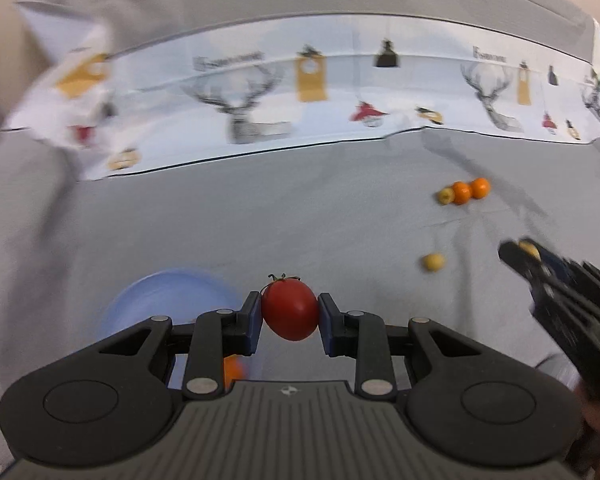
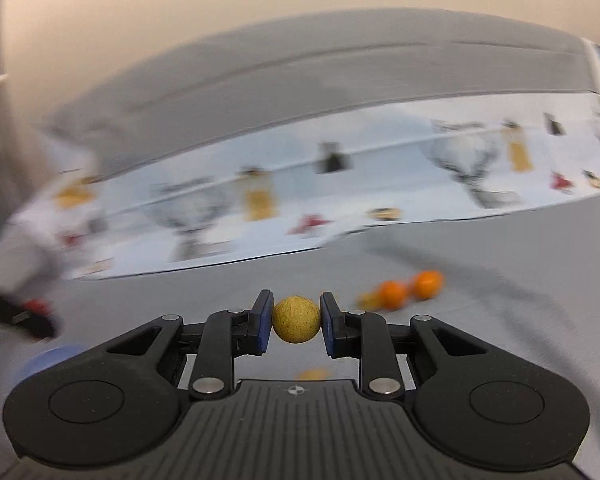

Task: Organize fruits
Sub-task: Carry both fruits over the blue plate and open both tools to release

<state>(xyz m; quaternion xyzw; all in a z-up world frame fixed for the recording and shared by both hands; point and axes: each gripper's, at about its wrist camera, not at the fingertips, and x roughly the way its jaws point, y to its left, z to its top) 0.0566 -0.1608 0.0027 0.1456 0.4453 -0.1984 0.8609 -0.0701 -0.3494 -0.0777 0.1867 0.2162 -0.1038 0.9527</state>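
Surface, left wrist view: grey tabletop (image 1: 300,216) with a reindeer-print paper strip (image 1: 300,92) along its far side.
Left gripper (image 1: 290,312): clamped on a red tomato (image 1: 290,310), held clear above the table.
Blue bowl (image 1: 156,300): below, left of the fingers.
Loose fruit: two oranges (image 1: 470,189) beside a yellow fruit, far right.
Right gripper (image 2: 296,320), right wrist view: pads pinch a yellow ball-shaped fruit (image 2: 296,319).
Background: blurred oranges (image 2: 410,290) on the table.
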